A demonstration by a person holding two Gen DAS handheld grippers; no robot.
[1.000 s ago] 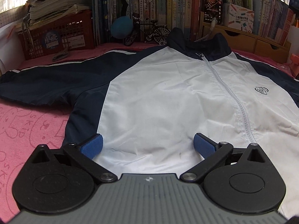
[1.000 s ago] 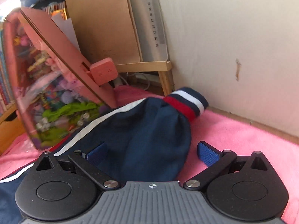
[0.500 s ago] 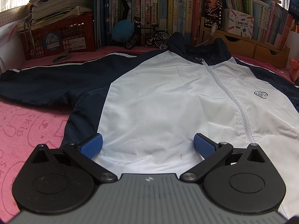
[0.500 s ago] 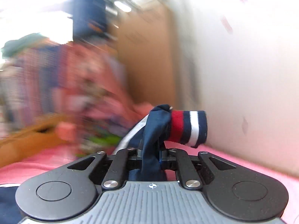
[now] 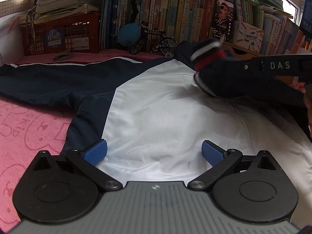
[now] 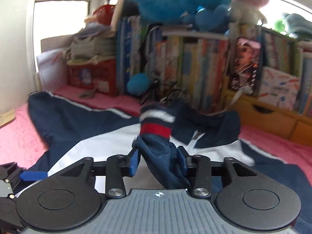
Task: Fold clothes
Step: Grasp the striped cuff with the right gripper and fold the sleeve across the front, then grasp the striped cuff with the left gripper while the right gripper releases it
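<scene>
The jacket lies front-up on the pink bedcover, its white chest panel directly ahead of the left gripper, and one navy sleeve is stretched out to that tool's left. The left gripper hovers low at the hem, jaws wide apart, holding nothing. The right gripper is clamped on the other sleeve just behind its striped cuff, which is raised over the chest ahead of it.

Judgement: a sleeve fold across the body is in hand. To do it well, keep the sleeve taut, lay it flat and straight across the chest, and release only once the cuff rests on the cloth.

The right-wrist view is blurred. The jacket's right side and hem are cut off or hidden behind the tools. The chest badge is unreadable.
</scene>
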